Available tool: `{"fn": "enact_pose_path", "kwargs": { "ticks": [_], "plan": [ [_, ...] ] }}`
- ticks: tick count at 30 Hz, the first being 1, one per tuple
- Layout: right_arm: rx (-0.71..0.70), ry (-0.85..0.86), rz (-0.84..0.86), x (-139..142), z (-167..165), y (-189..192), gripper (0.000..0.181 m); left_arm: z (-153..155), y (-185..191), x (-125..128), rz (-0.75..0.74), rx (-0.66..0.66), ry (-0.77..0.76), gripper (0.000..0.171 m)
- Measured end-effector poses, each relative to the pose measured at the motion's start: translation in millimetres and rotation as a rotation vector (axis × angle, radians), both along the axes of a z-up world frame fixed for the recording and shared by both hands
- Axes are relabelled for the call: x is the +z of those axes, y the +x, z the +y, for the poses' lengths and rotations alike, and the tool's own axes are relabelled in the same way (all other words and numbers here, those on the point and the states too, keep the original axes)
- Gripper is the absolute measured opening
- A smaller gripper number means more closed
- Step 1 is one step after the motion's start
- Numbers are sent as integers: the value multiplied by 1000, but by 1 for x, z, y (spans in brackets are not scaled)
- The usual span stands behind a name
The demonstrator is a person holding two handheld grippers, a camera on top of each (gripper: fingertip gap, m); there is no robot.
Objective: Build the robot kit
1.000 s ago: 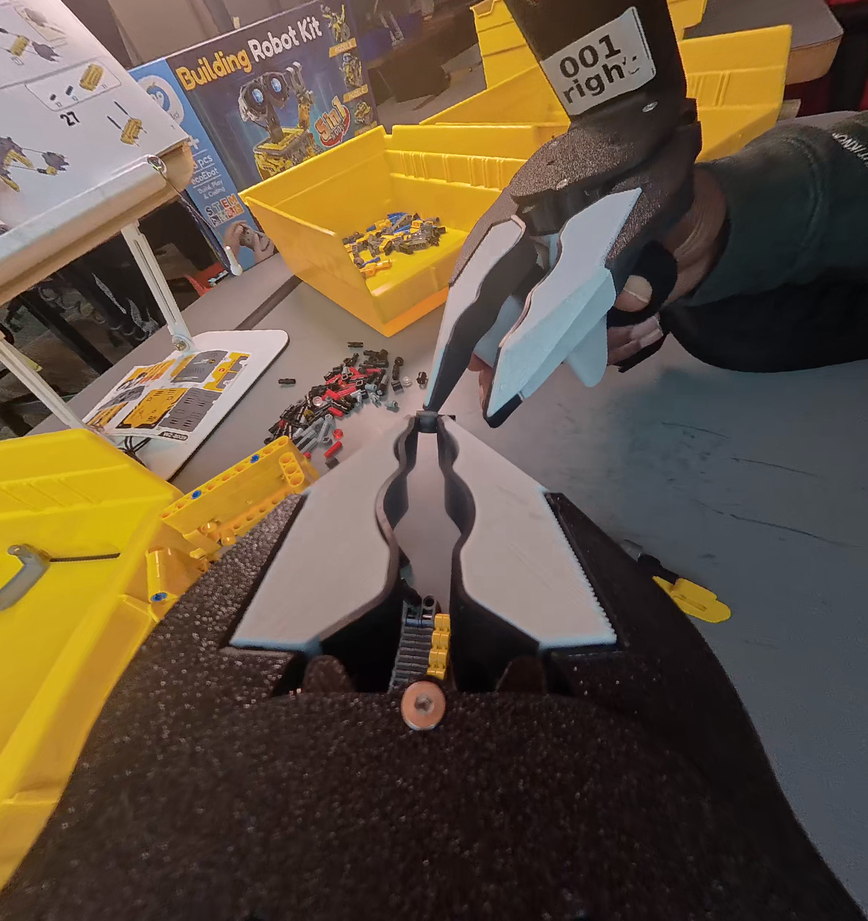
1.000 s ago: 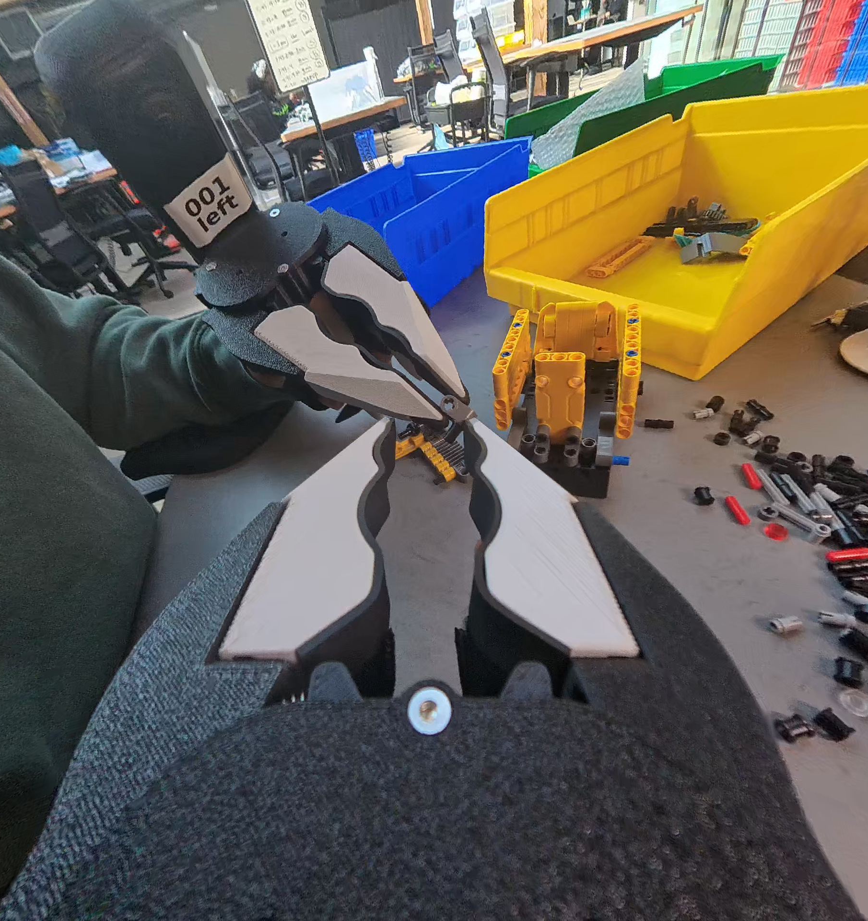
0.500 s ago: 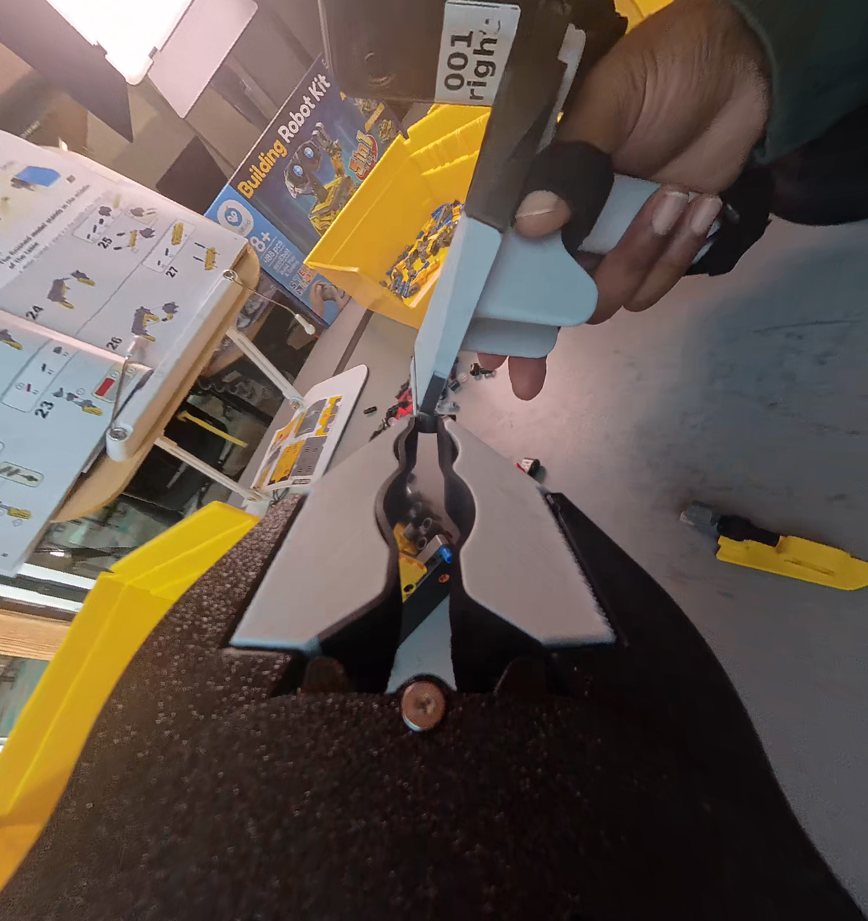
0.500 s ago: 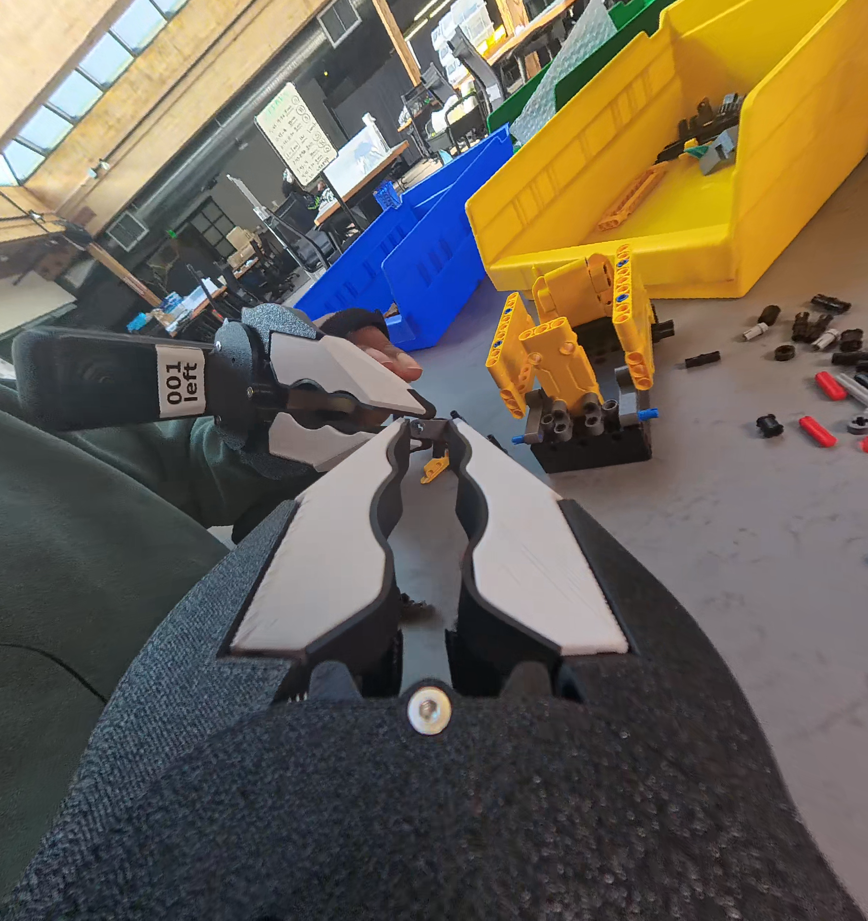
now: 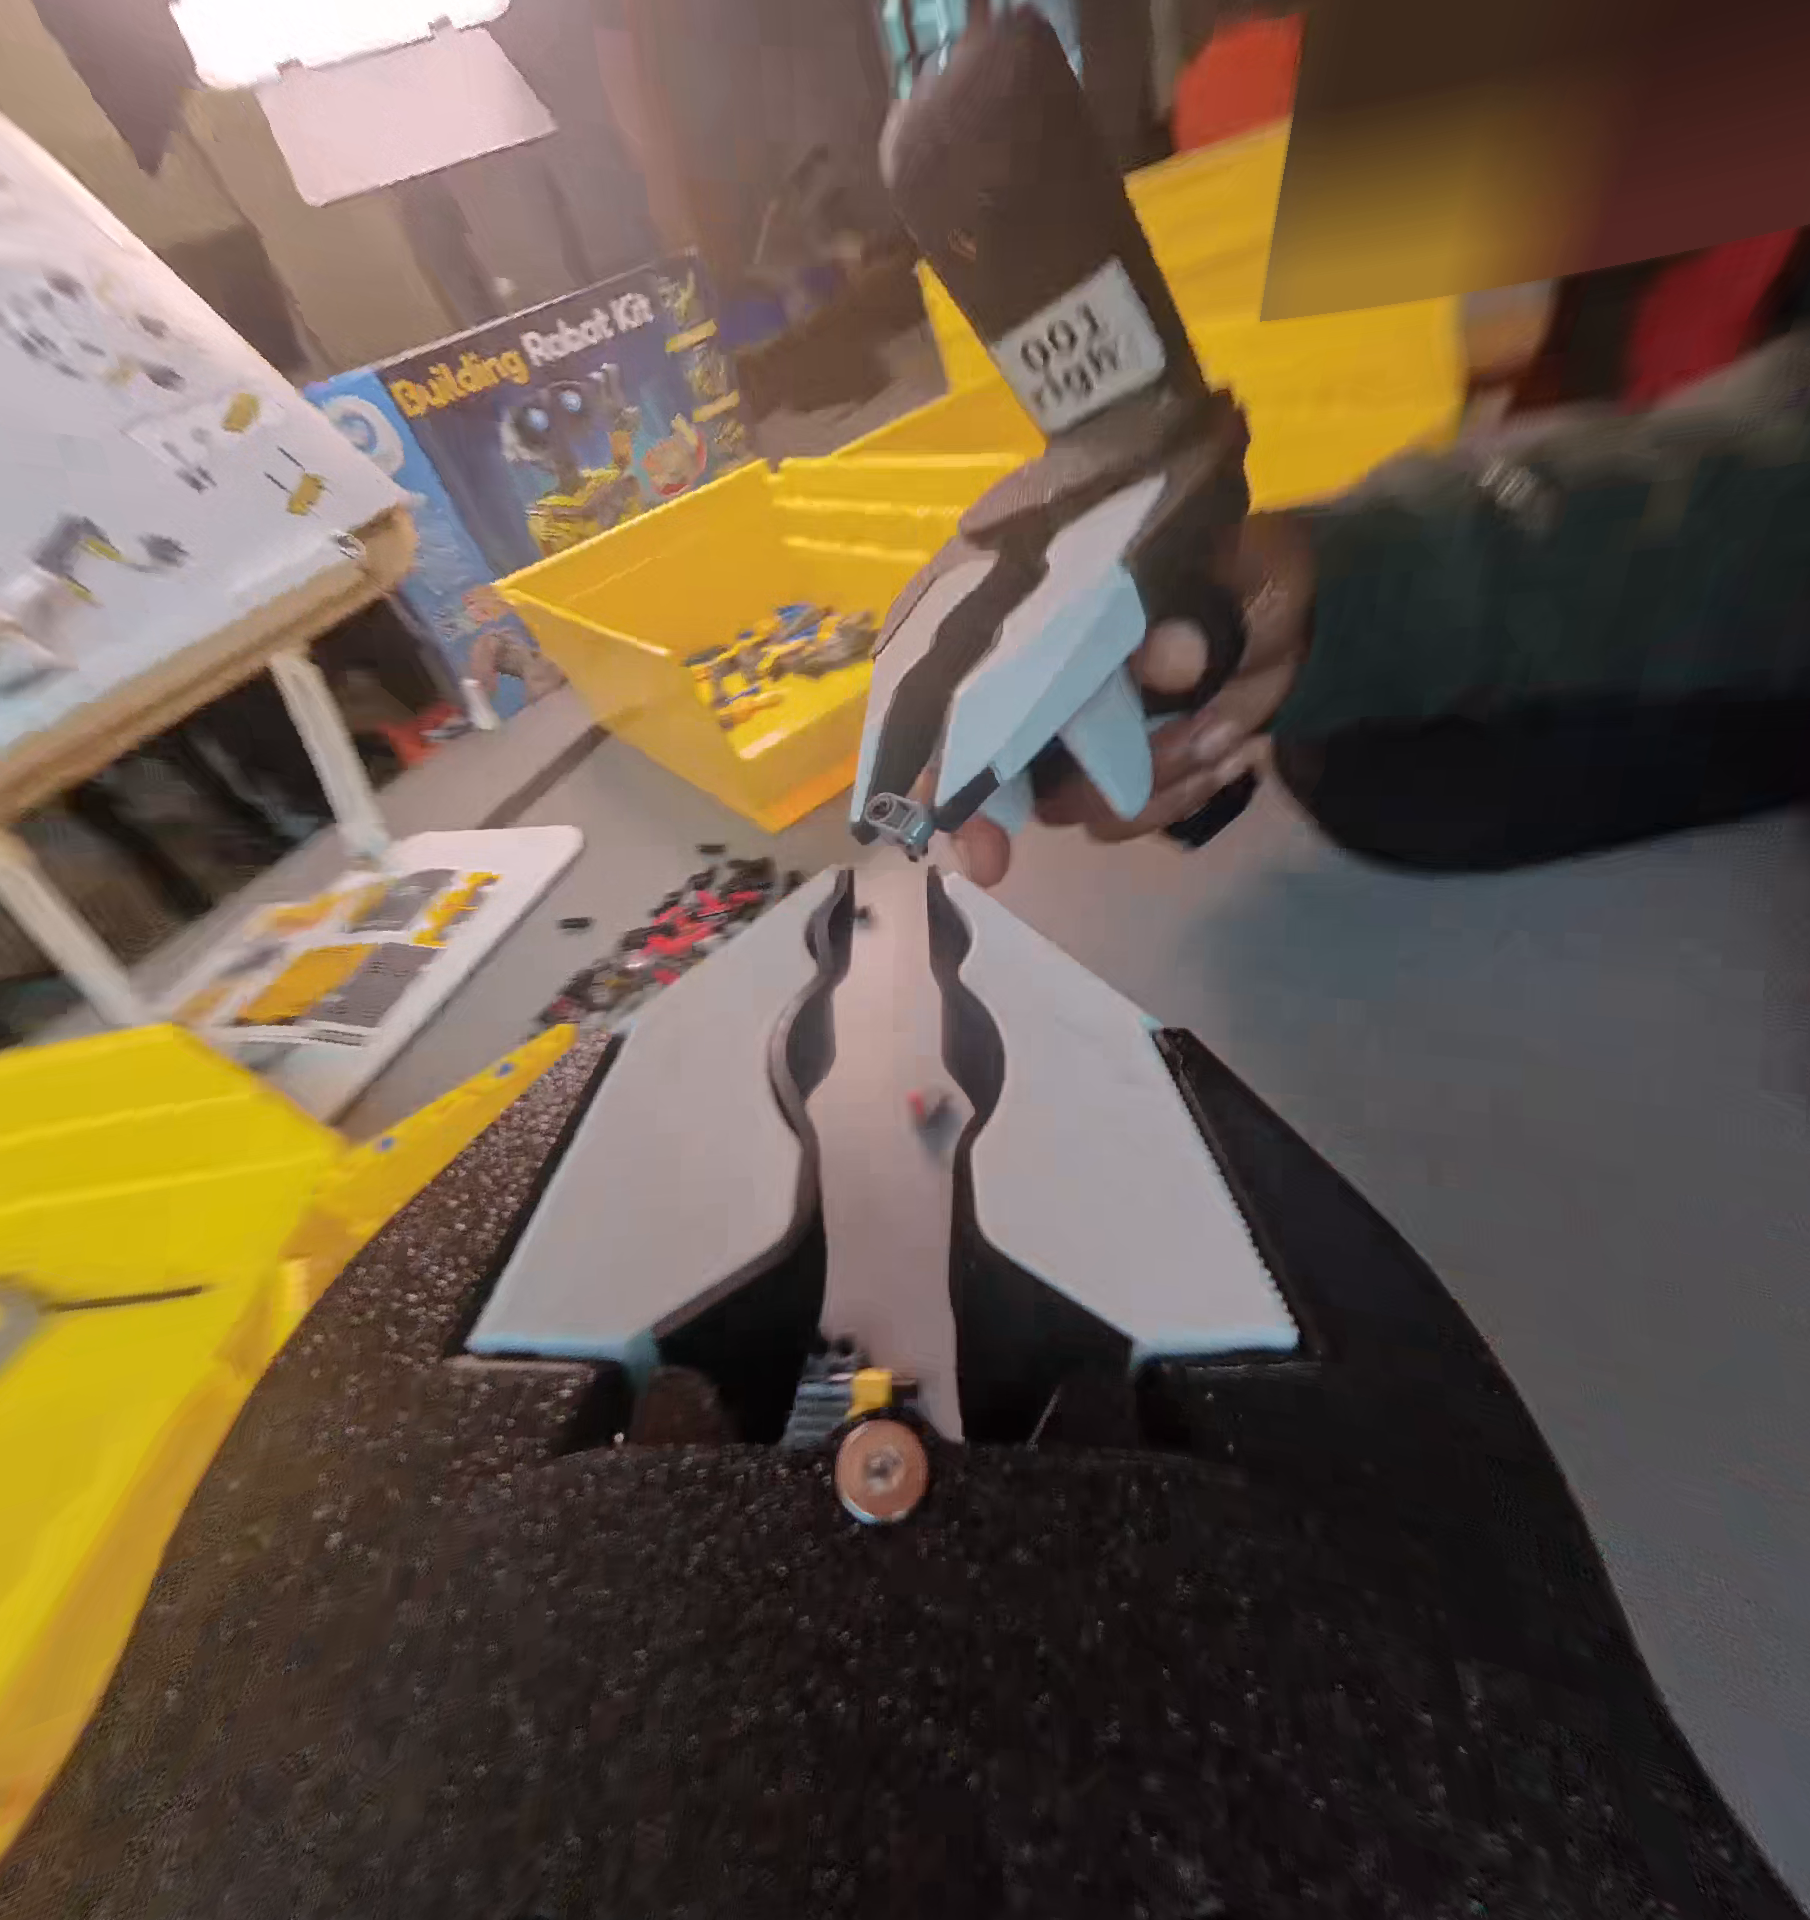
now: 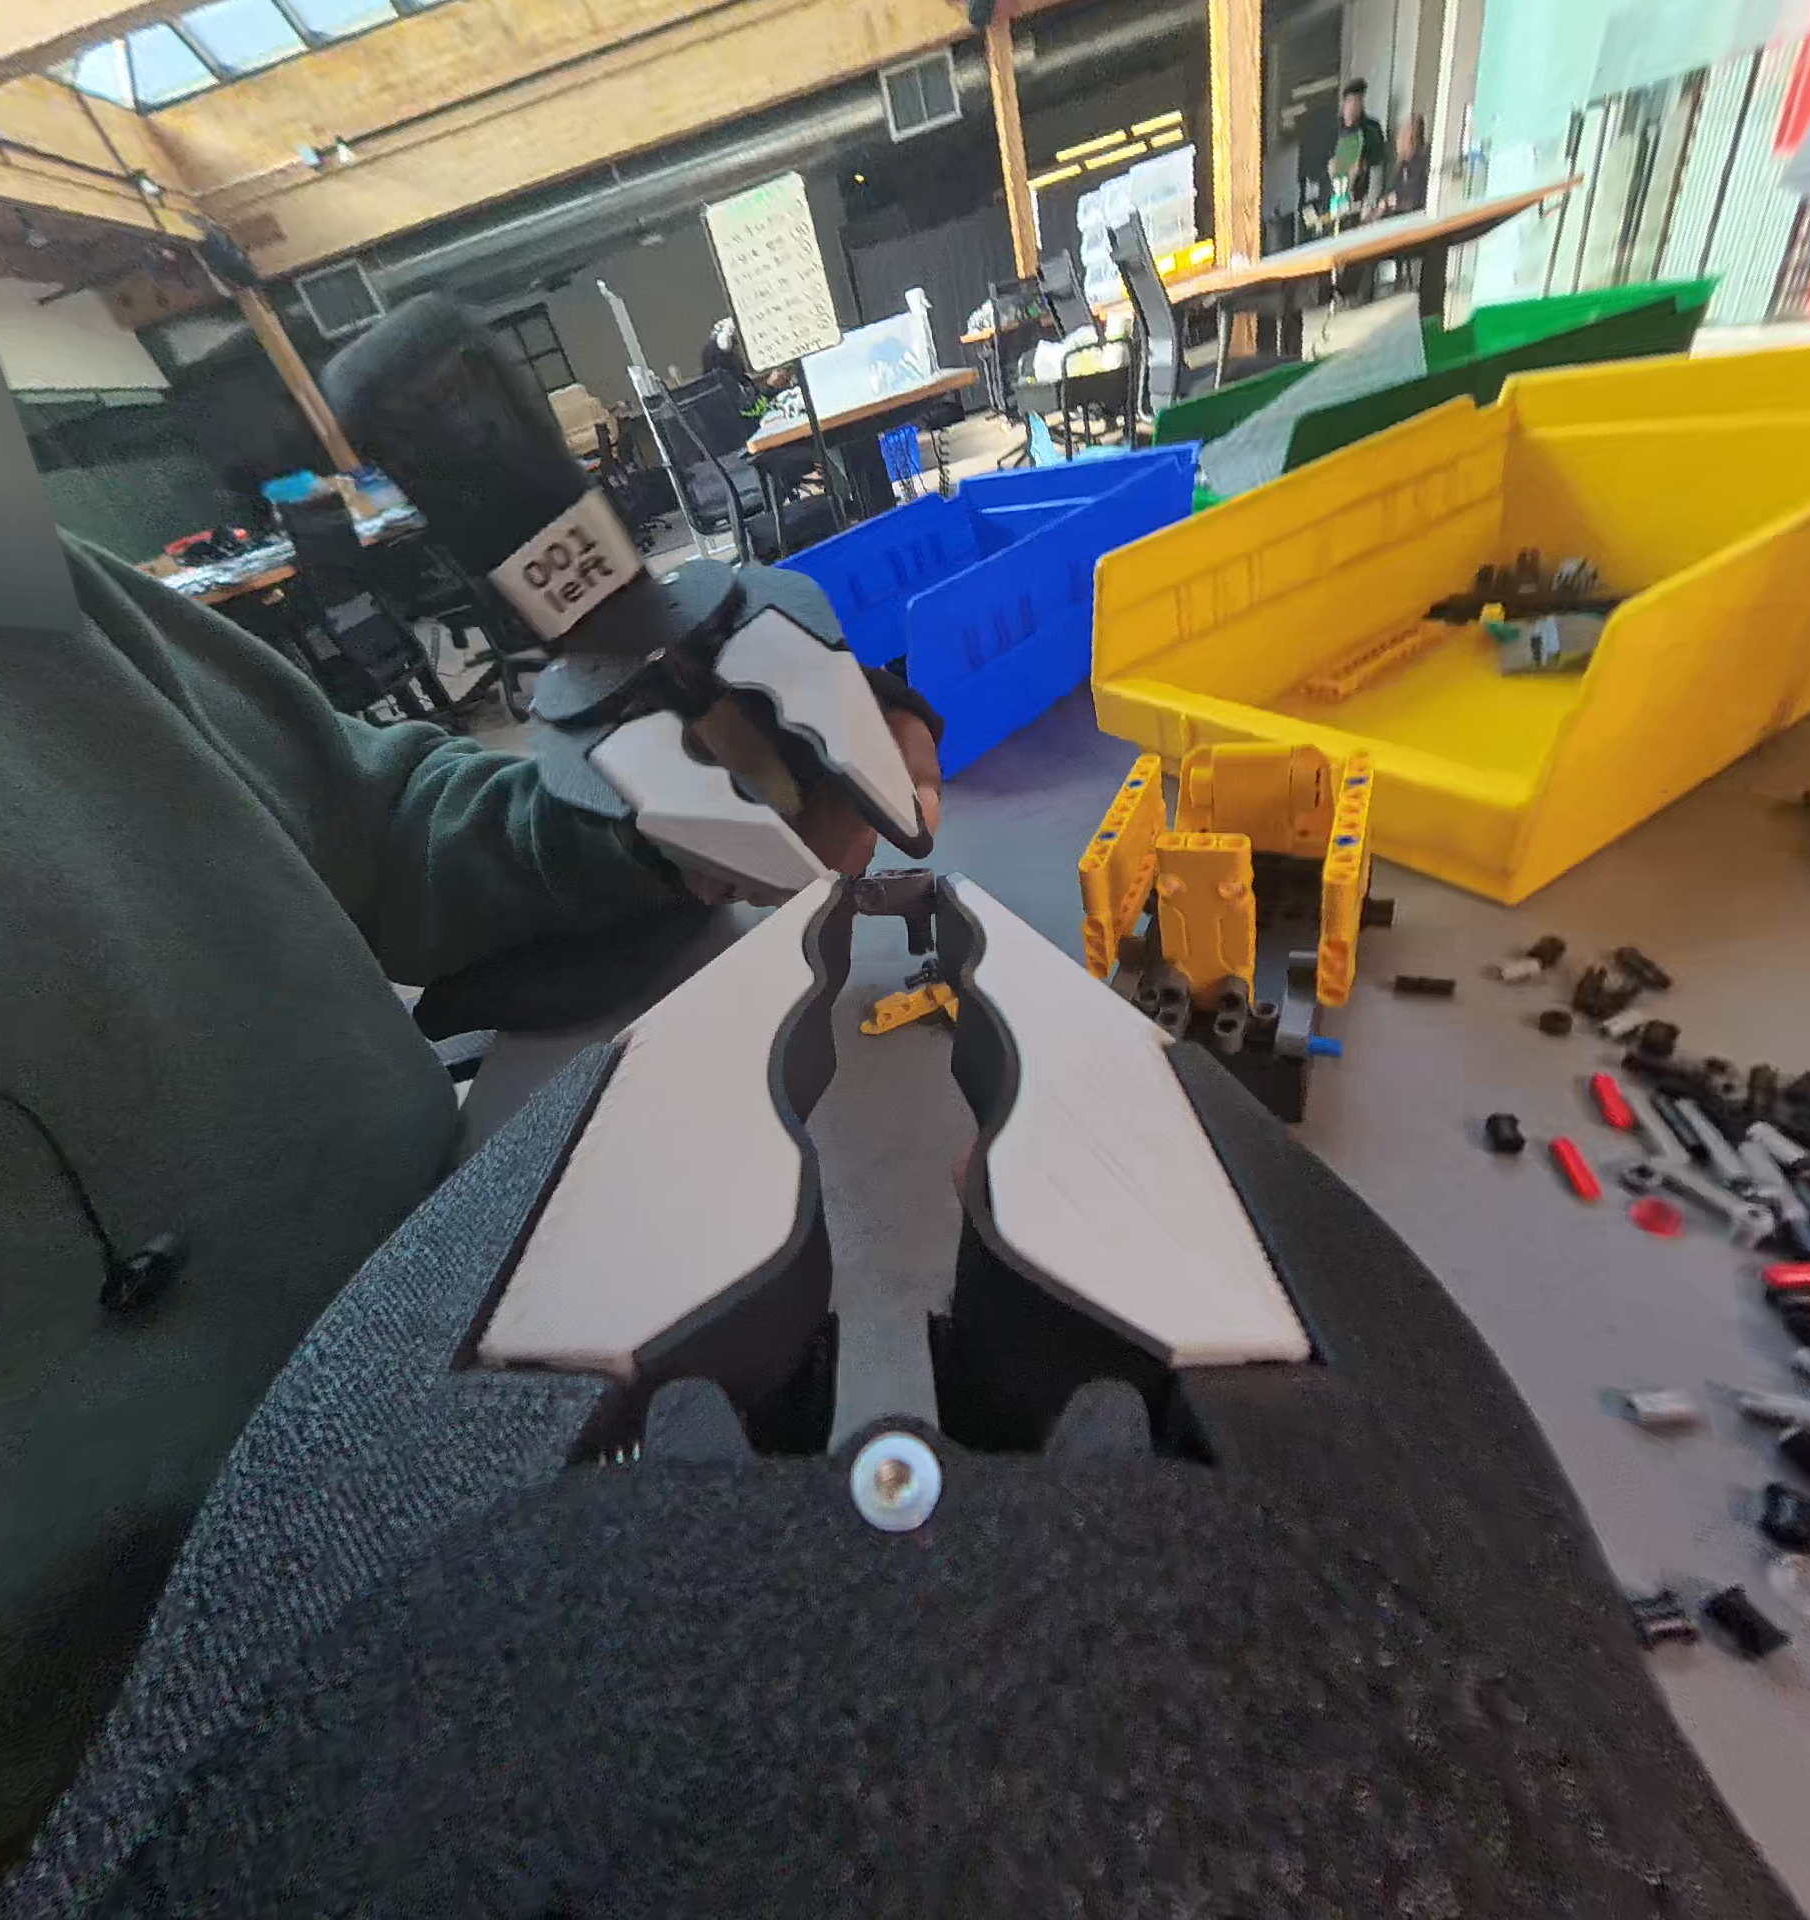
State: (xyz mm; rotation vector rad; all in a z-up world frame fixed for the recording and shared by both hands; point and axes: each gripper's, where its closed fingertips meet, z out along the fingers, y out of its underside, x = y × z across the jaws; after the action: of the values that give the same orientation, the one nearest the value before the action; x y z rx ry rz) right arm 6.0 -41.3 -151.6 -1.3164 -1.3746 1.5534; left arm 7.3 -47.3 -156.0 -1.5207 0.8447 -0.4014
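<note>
The right tool (image 6: pixel 888 891) is pinched shut on a small grey piece (image 6: pixel 906 906). The piece sits right at the tips, up in the air above the bench (image 6: pixel 1503 1299). The left tool (image 5: pixel 885 883) has a narrow gap between its fingers, and nothing is in the gap. Its tips are just beside the grey piece, but I cannot tell if they touch it. A hand (image 5: pixel 1202 707) in a dark green sleeve holds the right tool.

Under the 2 tools, 1 flat yellow piece (image 6: pixel 906 1006) lies on the bench by itself. Just to the right stands a yellow and black model (image 6: pixel 1233 914). It looks only part built: it has yellow side walls, a black base and open pin holes at the front. The grey piece is not on it. Past the model, lots of little black, red and grey parts (image 6: pixel 1732 1143) lie loose.

There is bare bench between the tools and the model, and more bare bench in front of the loose parts. Room gets tight farther out. A big yellow bin (image 6: pixel 1296 665) stands close behind the model, with a blue bin (image 6: pixel 984 582) next to it. In the left wrist view, another yellow bin (image 5: pixel 101 1195) sits close on the left. A paper sheet on a white stand foot (image 5: pixel 361 945) and a third yellow bin (image 5: pixel 662 644) lie ahead.
</note>
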Motion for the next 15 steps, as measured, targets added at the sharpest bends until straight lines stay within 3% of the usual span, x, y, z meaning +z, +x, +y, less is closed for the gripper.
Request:
{"fn": "enact_pose_path", "kwargs": {
  "ticks": [3, 6, 10, 15],
  "plan": [
    [31, 173, 102, 15, -13, 9, 14, -8, -4, 23, -469, -197, -356, 15],
    [35, 279, 157, 22, -25, 9, 14, -12, -7, 31, -784, -375, -635, 17],
    [2, 450, 137, 15, -32, 4, 14, -20, 6, 23, -837, -472, -784, 19],
    [-36, 561, 123, 12, -31, 3, 14, -21, 11, 16, -833, -477, -839, 11]
  ]
}}
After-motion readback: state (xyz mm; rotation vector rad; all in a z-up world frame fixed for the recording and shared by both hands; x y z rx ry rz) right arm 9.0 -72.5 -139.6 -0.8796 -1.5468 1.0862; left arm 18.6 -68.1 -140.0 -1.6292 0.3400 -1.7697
